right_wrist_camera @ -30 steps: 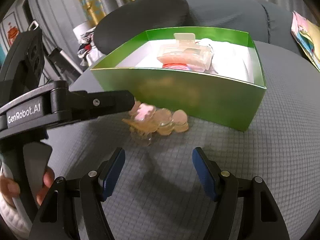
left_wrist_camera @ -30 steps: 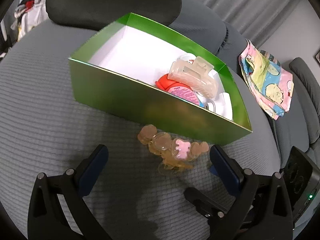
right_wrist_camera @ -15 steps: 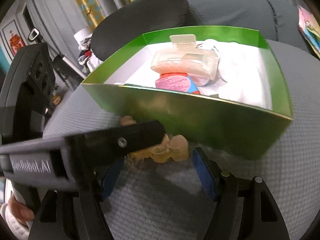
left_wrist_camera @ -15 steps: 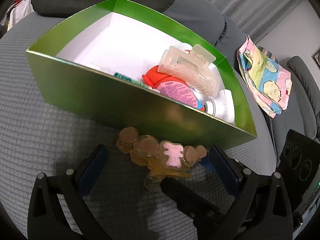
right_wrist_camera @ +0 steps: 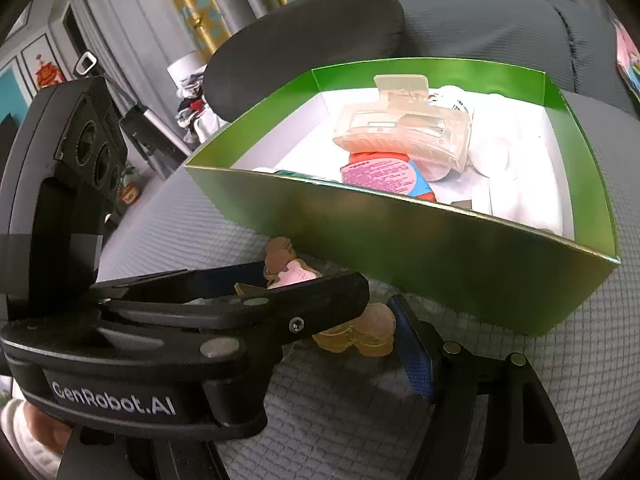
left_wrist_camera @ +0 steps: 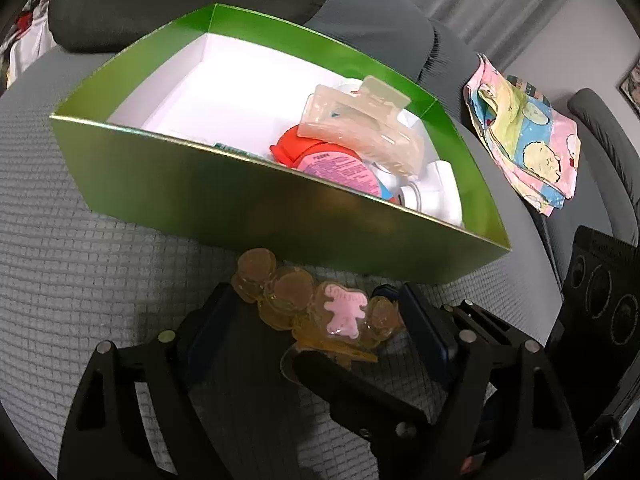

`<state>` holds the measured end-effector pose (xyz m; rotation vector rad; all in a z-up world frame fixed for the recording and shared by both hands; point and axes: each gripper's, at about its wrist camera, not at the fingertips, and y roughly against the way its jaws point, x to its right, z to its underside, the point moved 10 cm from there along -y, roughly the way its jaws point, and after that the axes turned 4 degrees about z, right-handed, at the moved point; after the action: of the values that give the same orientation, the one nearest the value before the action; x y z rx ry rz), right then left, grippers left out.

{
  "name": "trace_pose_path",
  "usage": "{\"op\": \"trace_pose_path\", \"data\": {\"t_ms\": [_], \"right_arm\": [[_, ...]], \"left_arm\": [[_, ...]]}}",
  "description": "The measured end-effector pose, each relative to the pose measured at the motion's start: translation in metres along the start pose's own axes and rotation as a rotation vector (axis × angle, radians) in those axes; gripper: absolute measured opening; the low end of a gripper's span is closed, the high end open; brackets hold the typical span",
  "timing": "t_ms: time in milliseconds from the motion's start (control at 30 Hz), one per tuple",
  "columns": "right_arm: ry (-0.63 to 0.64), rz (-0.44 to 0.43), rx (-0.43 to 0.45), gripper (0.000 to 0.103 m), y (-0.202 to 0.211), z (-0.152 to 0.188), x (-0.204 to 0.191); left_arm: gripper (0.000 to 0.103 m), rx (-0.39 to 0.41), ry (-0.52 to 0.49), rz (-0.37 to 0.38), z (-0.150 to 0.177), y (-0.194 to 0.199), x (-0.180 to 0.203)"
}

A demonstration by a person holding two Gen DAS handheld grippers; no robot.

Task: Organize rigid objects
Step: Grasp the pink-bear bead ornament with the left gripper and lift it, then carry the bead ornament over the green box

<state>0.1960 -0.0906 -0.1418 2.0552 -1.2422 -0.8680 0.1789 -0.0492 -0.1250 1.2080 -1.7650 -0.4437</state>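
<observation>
Left gripper [left_wrist_camera: 316,316]: jaws have just been closing and now bracket the amber hair clip [left_wrist_camera: 316,308], lying crosswise between them, long axis pad to pad; contact cannot be confirmed. Right gripper [right_wrist_camera: 352,344]: half open, holding nothing, clip's end just ahead. Beyond, the green box [left_wrist_camera: 248,204] holds a clear claw clip [left_wrist_camera: 360,128] and other items. This clip remains to be boxed.

My left gripper [left_wrist_camera: 316,320] is matte black plastic, its curved arms dotted with silver rivets and its fingers [left_wrist_camera: 424,332] lined with dark blue pads. My right gripper [right_wrist_camera: 340,344] matches it, with ribbed blue pads. Seen from there, the left one's side reads "GenRobot.AI" in white, beneath a block with round lenses. A white cuff [right_wrist_camera: 16,436] edges my hand.
</observation>
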Motion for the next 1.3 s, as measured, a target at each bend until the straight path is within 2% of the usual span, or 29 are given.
{"op": "trace_pose_path", "data": {"t_ms": [667, 1300], "right_arm": [[0.055, 0.006, 0.121, 0.072, 0.078, -0.011, -0.021], [0.081, 0.012, 0.261, 0.072, 0.141, -0.044, -0.028]], "left_arm": [[0.082, 0.118, -0.091, 0.009, -0.001, 0.065, 0.052], [0.082, 0.21, -0.209, -0.004, -0.033, 0.107, 0.107]]}}
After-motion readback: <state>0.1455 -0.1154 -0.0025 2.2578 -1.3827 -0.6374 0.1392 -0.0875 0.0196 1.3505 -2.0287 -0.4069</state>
